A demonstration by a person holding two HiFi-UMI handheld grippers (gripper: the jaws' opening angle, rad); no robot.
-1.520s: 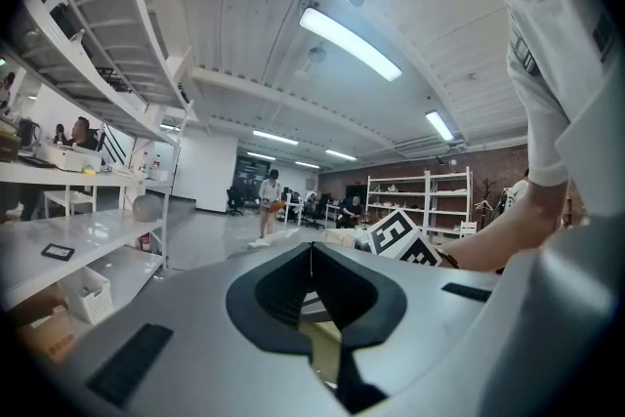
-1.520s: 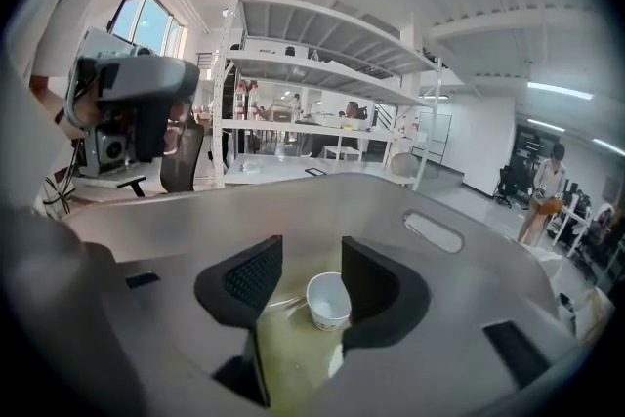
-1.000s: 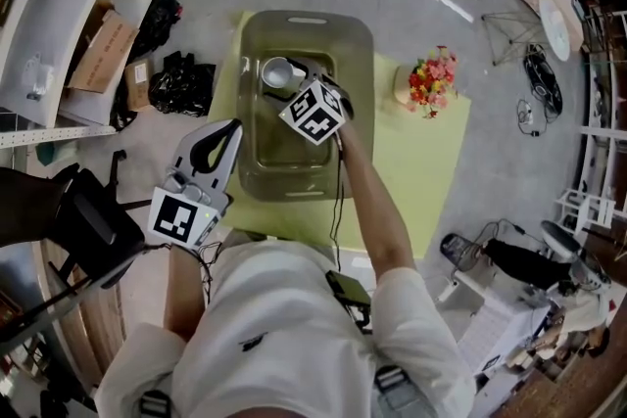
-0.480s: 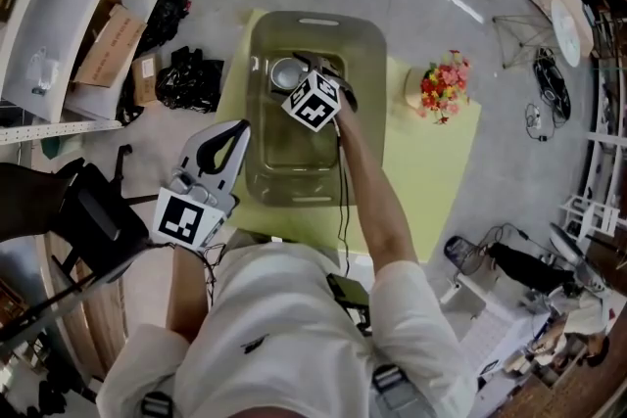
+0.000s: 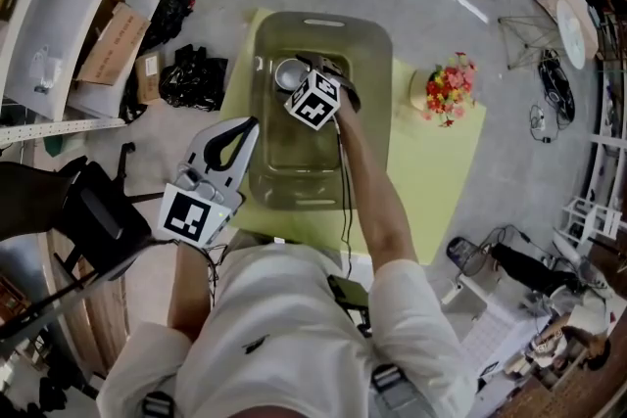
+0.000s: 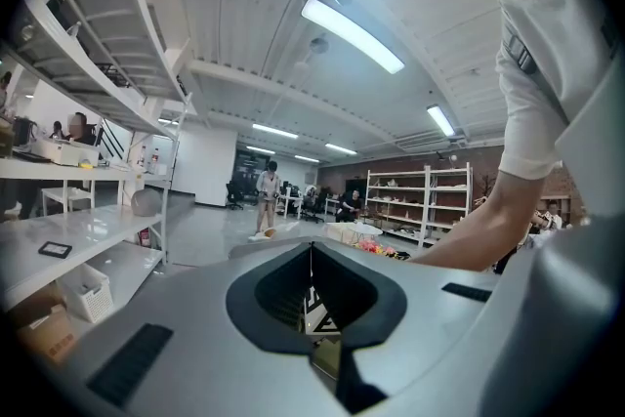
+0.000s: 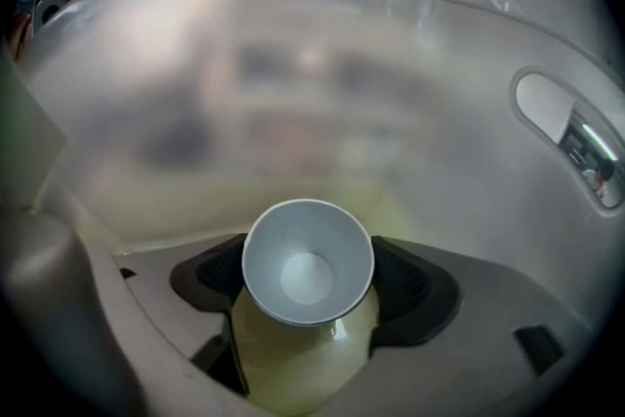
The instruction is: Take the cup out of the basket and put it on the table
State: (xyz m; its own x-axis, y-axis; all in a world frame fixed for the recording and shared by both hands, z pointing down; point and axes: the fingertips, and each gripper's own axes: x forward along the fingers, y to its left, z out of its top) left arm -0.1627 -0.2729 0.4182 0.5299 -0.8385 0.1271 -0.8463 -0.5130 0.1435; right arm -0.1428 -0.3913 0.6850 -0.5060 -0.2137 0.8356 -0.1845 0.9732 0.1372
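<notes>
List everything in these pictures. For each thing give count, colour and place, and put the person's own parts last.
cup: one, white, upright at the basket's far end
basket: one, translucent grey-green, on the table
table: one, yellow-green top, under the basket
flowers: one bunch, red and yellow, on the table right of the basket
cardboard box: one, brown, on the floor at left
black bags: a heap, black, on the floor beside the box
shelving: white, along the left edge
right arm: one, bare, reaching into the basket
left tool: one, white and black, shut and empty, left of the basket
right tool: one, dark, inside the basket; its jaws have just been opening, with the cup between them
</notes>
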